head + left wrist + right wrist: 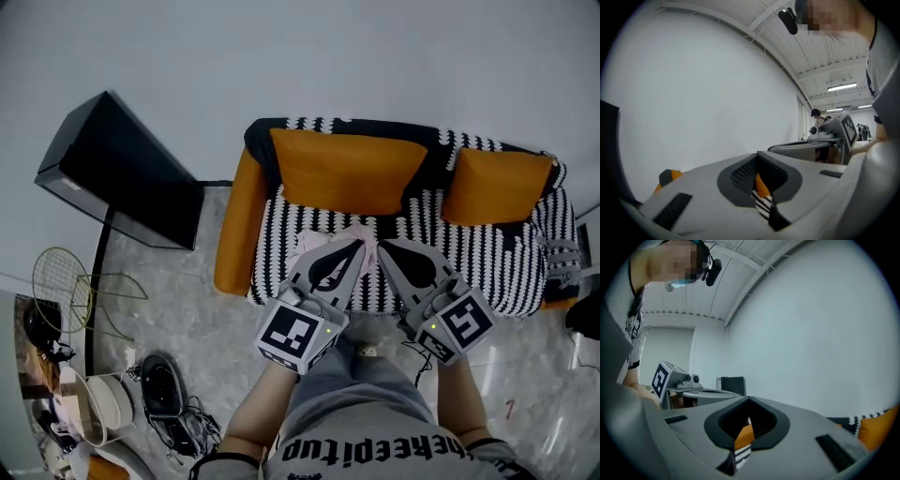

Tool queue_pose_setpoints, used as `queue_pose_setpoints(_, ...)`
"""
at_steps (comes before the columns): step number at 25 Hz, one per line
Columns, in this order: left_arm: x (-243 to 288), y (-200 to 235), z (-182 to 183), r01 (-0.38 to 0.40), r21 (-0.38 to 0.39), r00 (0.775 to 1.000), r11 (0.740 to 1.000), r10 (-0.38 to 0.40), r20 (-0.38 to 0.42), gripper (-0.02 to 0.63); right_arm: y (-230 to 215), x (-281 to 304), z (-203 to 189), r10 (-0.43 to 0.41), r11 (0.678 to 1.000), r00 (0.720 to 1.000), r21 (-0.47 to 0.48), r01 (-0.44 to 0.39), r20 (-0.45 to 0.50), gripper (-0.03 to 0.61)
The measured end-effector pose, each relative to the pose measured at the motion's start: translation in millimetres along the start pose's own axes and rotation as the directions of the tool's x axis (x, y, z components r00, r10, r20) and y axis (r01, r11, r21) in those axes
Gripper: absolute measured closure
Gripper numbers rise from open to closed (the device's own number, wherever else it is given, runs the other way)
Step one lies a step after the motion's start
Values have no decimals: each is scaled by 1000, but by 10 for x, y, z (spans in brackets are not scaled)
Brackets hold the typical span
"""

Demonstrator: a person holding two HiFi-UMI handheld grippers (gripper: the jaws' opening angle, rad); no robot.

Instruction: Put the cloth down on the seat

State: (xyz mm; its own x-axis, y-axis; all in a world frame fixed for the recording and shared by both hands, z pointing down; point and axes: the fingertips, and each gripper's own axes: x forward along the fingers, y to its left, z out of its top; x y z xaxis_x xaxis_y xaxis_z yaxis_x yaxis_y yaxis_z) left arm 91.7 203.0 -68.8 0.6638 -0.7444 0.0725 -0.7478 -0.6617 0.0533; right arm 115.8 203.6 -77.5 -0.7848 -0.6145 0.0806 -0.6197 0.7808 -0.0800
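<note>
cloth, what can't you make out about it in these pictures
Head view: left gripper and right gripper cover part of the pink cloth, so its full shape is hidden.
Head view: whether either shut gripper pinches it; the tips hide the contact.
Both gripper views: cloth not seen; jaw bodies leave only a sliver of sofa.

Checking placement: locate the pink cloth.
Head view: the pink cloth lies on the striped seat, under the left hand-held gripper and right hand-held gripper tips, below the larger orange cushion.

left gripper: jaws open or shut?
Shut. In the left gripper view the left gripper has its jaws together at the tips, no gap; only orange cushion and striped seat cover show through its cutout.
</note>
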Motion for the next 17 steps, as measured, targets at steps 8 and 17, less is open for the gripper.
queue_pose_setpoints(8, -84, -95, 55, -2, 7, 1000, 1000, 2, 15, 588, 115, -92, 42, 9, 1000, 1000, -15, -9, 13, 580)
queue_pose_setpoints(17, -179, -120, 72, -13, 3, 1000, 1000, 13, 22, 588, 203, -137, 75, 10, 1000, 1000, -23, -10, 21, 580)
